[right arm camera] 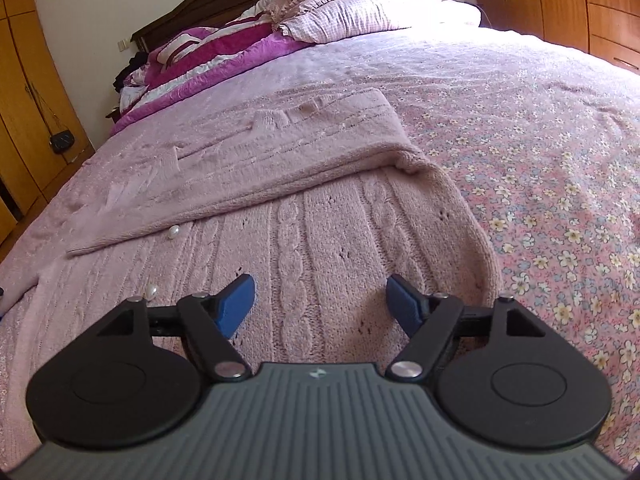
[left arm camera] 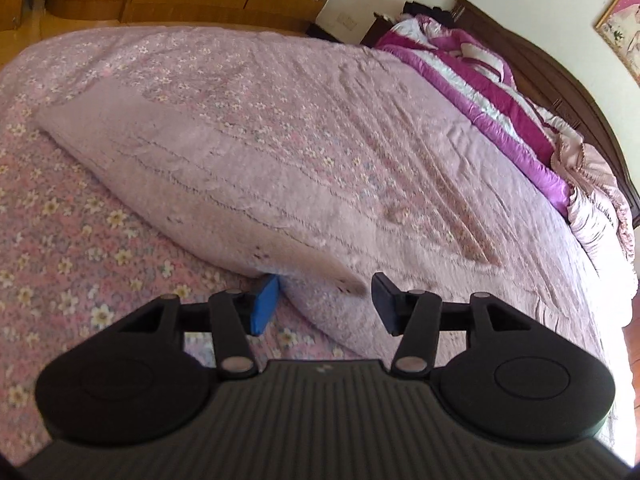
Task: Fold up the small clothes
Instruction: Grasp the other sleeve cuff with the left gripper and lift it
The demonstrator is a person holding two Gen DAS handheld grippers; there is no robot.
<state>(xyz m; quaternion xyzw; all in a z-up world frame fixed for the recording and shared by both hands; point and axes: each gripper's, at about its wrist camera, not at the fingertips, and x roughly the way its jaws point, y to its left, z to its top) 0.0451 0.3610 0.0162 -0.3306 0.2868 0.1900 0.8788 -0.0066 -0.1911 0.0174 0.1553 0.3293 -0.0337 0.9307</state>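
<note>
- left hand-held gripper point(left arm camera: 322, 304): jaws standing apart, gripping nothing; hovering low at the near edge of the pink knit cardigan point(left arm camera: 248, 168); its left blue pad point(left arm camera: 264, 304) is sitting just beside, maybe under, the garment's edge, cannot tell which
- right hand-held gripper point(right arm camera: 320, 304): jaws standing apart, empty; hovering over the cable-knit panel of the cardigan point(right arm camera: 304, 216)
- cardigan is lying flat on the floral bedspread point(right arm camera: 540, 152); one sleeve point(right arm camera: 280, 148) is lying folded across the body; pearl button point(right arm camera: 174, 232) showing at the fold's near edge
- magenta quilt point(left arm camera: 492, 92) is lying bunched at the far headboard end
</note>
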